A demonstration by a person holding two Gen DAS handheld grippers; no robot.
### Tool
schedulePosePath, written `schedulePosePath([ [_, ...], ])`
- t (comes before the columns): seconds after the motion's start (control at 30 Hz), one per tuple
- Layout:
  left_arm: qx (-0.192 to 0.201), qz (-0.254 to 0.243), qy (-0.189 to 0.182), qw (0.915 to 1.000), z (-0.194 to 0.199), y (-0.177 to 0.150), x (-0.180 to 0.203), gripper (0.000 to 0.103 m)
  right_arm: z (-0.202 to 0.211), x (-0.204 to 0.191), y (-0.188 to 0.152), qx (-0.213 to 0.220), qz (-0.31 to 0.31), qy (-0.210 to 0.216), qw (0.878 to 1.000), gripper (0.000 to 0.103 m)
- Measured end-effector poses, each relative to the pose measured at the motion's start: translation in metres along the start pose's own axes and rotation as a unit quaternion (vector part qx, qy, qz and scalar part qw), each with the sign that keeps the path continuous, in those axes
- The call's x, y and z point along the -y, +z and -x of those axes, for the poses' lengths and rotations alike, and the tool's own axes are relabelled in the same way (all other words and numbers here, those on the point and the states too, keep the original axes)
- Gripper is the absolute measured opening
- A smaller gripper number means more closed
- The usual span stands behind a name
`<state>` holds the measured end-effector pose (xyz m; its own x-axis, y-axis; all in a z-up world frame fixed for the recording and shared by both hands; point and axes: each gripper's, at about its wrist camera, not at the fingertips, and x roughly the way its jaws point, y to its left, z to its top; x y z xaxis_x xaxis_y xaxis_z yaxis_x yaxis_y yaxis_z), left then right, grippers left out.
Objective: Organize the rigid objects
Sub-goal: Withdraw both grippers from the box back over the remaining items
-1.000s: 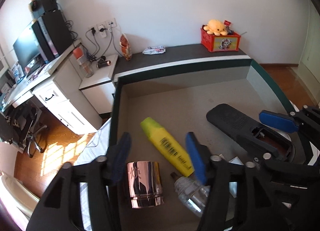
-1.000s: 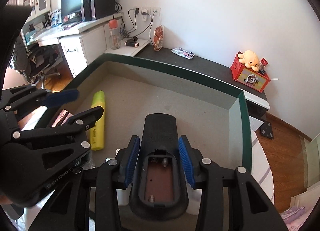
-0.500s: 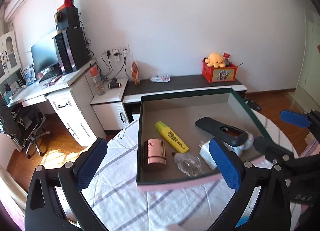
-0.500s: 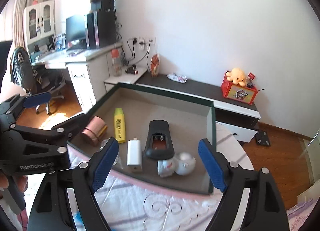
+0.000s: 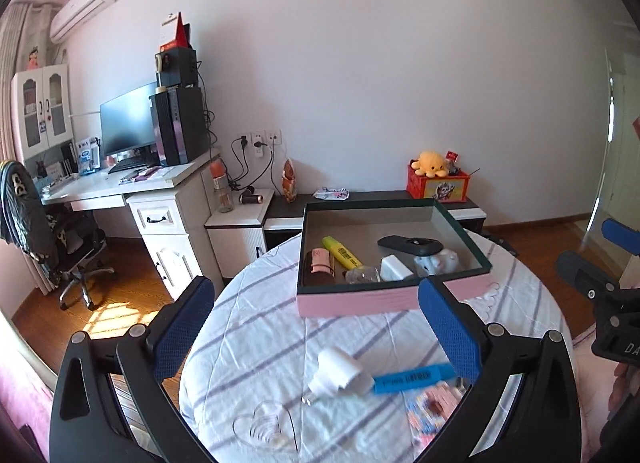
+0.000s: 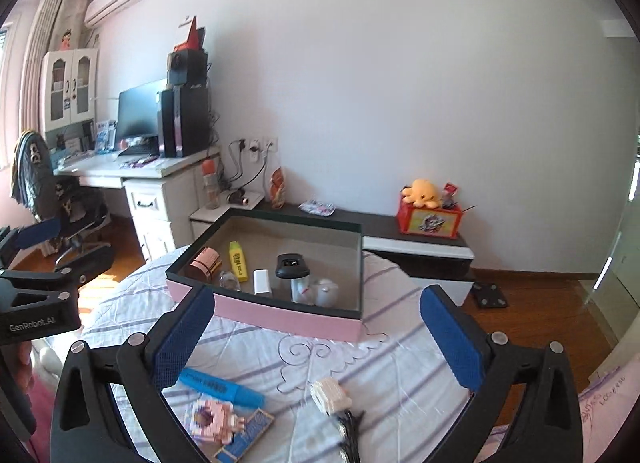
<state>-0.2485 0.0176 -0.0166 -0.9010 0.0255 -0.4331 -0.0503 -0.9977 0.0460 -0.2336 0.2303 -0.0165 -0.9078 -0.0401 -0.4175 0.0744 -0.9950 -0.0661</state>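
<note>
A pink box (image 5: 356,301) (image 6: 280,313) stands on the striped round table (image 5: 256,343). It holds a black remote (image 5: 410,243) (image 6: 292,265), a yellow highlighter (image 5: 342,253), a pink cup (image 5: 319,263), a white charger (image 5: 394,267) and a clear bottle (image 5: 362,275). Outside the box lie a blue highlighter (image 5: 414,377) (image 6: 222,381), a white plug (image 5: 340,373), a block figure (image 6: 214,421) and a small white block item (image 6: 330,395). My left gripper (image 5: 316,335) and right gripper (image 6: 316,335) are open, empty, held back above the table's near side.
A white desk (image 5: 120,187) with a monitor and computer tower stands at the left, with an office chair (image 5: 60,231). A low dark cabinet (image 5: 400,199) behind the table carries a red toy box (image 5: 438,183). Wooden floor surrounds the table.
Both grippers have pulled back and up out of the box. The right gripper let go of the black remote, which now rests in the box. Both jaws opened wide.
</note>
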Motion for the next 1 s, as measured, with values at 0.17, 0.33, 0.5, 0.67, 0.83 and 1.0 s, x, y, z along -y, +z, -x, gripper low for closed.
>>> schedulePosePath([
  [0.17, 0.015, 0.002, 0.009, 0.9998, 0.041, -0.024, -0.001, 0.103, 0.043, 0.004, -0.023, 0.019, -0.028, -0.014, 0.999, 0.103],
  [0.33, 0.022, -0.003, -0.006, 0.9997, 0.069, -0.043, 0.000, 0.103, 0.072, 0.007, -0.038, 0.025, -0.044, -0.021, 0.999, 0.103],
  [0.5, 0.035, -0.001, -0.009, 0.9993, 0.084, -0.042, -0.001, 0.103, 0.088, 0.007, -0.039, 0.032, -0.049, -0.026, 0.998, 0.103],
  [0.67, 0.032, -0.003, -0.008, 0.9995, 0.088, -0.044, -0.001, 0.103, 0.099, -0.003, -0.039, 0.037, -0.041, -0.025, 0.998, 0.103],
  [0.83, 0.027, -0.006, -0.013, 0.9996, 0.090, -0.049, 0.002, 0.103, 0.103, -0.007, -0.041, 0.036, -0.034, -0.030, 0.998, 0.103],
  [1.0, 0.025, -0.010, -0.017, 0.9995, 0.090, -0.049, 0.006, 0.103, 0.108, -0.005, -0.044, 0.035, -0.035, -0.033, 0.998, 0.103],
])
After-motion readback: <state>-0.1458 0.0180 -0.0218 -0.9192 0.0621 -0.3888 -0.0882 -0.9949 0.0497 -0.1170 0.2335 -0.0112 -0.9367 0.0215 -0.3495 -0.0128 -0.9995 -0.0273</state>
